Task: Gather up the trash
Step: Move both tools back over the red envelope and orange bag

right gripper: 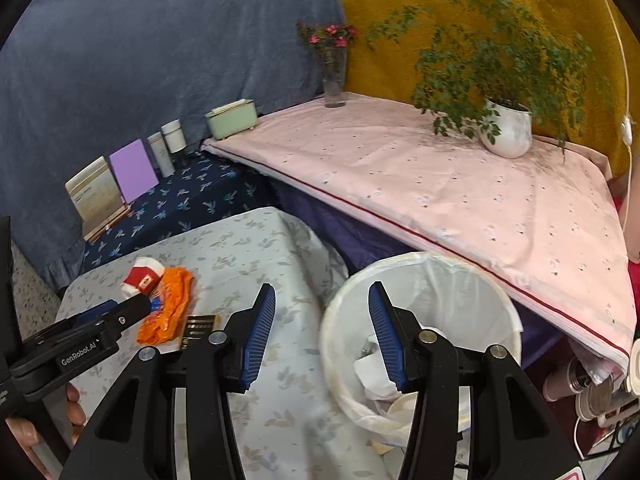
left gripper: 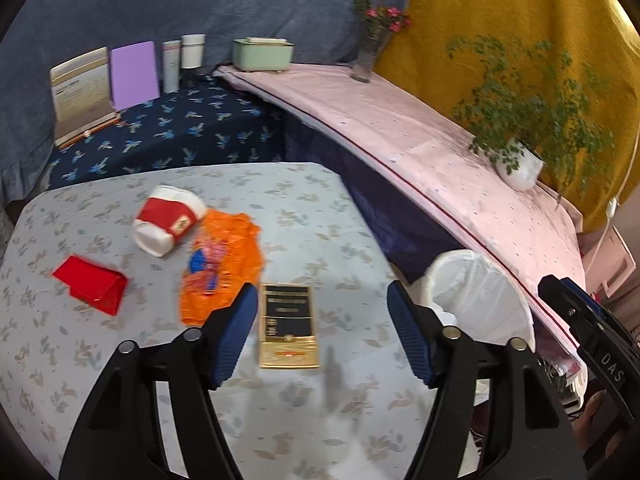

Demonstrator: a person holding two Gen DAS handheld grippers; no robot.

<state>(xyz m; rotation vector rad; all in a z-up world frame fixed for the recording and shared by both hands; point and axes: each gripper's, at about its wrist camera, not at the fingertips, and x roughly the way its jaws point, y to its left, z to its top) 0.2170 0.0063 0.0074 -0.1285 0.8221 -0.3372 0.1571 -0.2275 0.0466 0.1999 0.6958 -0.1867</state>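
On the pale floral table (left gripper: 280,420) lie a crushed red-and-white cup (left gripper: 168,220), an orange plastic wrapper (left gripper: 224,264), a red box (left gripper: 90,284) and a black-and-gold packet (left gripper: 288,326). My left gripper (left gripper: 322,332) is open and empty, just above the packet. My right gripper (right gripper: 322,336) is open and empty, at the rim of the white-lined bin (right gripper: 460,280), which holds crumpled paper (right gripper: 372,372). The bin also shows in the left wrist view (left gripper: 480,296), right of the table. The cup (right gripper: 144,274) and wrapper (right gripper: 168,308) show in the right wrist view.
A pink-covered table (right gripper: 440,184) behind the bin carries a potted plant (right gripper: 508,128), a flower vase (right gripper: 334,76) and a green box (right gripper: 232,118). A dark blue bench (left gripper: 172,132) holds booklets and cups. Cups and cables lie at the right edge (right gripper: 592,392).
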